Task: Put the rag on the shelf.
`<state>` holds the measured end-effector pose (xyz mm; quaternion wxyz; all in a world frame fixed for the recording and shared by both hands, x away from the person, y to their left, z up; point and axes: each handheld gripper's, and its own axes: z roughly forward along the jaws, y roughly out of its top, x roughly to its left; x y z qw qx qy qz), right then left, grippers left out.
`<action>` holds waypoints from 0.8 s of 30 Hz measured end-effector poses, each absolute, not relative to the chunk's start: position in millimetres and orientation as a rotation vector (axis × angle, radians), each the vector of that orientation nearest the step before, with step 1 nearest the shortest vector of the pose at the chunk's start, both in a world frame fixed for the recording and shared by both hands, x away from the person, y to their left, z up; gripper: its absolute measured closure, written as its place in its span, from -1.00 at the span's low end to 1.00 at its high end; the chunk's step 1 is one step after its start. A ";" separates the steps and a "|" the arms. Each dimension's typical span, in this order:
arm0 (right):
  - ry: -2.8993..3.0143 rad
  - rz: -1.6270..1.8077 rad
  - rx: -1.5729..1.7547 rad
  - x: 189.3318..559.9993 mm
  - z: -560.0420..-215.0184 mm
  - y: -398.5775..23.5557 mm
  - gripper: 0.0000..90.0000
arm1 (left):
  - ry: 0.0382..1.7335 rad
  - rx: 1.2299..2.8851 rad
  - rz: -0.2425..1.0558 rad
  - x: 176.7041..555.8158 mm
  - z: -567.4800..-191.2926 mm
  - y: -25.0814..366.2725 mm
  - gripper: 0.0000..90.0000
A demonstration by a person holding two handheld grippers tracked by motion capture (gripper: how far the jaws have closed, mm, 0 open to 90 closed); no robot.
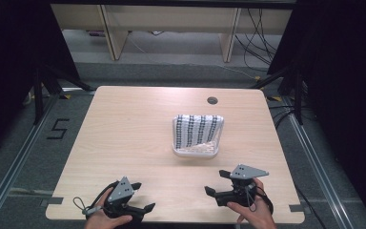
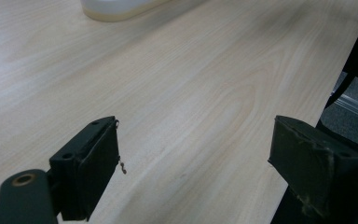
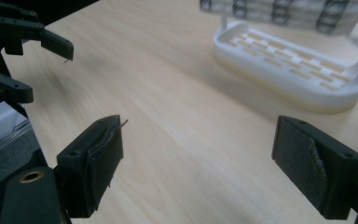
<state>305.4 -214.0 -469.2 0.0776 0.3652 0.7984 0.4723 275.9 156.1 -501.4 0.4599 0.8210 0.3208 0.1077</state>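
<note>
Left gripper [image 1: 142, 196] and right gripper [image 1: 215, 182] spread apart, white slotted rack [image 1: 195, 150] draped with black-patterned cloth [image 1: 198, 129]

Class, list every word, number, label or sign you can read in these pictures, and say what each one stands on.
"5": a dark marking on the grey floor left of the wooden table, in the high view.
The black-and-white patterned cloth draped over the white slotted rack bears a repeated pattern, not readable text.
Neither the left gripper nor the right gripper bears any readable label.
</note>
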 end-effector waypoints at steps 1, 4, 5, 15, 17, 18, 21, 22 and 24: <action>2.410 1.394 1.079 304.8 -473.3 -214.4 -0.61 | 0.792 2.019 0.263 274.3 -501.3 154.1 -0.67; 2.429 1.365 1.074 301.3 -479.7 -212.9 -0.61 | 0.783 2.033 0.267 271.2 -501.2 152.6 -0.67; 2.437 1.344 1.043 301.4 -481.2 -213.9 -0.61 | 0.776 2.041 0.262 270.3 -502.2 152.5 -0.67; 2.457 1.288 1.037 294.2 -488.9 -217.6 -0.61 | 0.754 2.085 0.282 269.9 -504.3 152.3 -0.67; 2.462 1.284 1.036 294.7 -488.7 -217.9 -0.61 | 0.776 2.058 0.268 268.8 -506.2 149.9 -0.67; 2.460 1.283 1.037 294.8 -488.8 -217.8 -0.61 | 0.768 2.062 0.272 268.3 -505.5 149.7 -0.67; 2.457 1.287 1.038 294.4 -488.8 -217.5 -0.61 | 0.759 2.075 0.270 268.4 -505.1 149.7 -0.67; 2.458 1.288 1.037 294.4 -488.8 -217.4 -0.61 | 0.737 2.112 0.283 270.0 -504.8 151.6 -0.67; 2.460 1.290 1.032 294.6 -489.0 -217.2 -0.61 | 0.746 2.085 0.275 269.6 -506.6 149.4 -0.67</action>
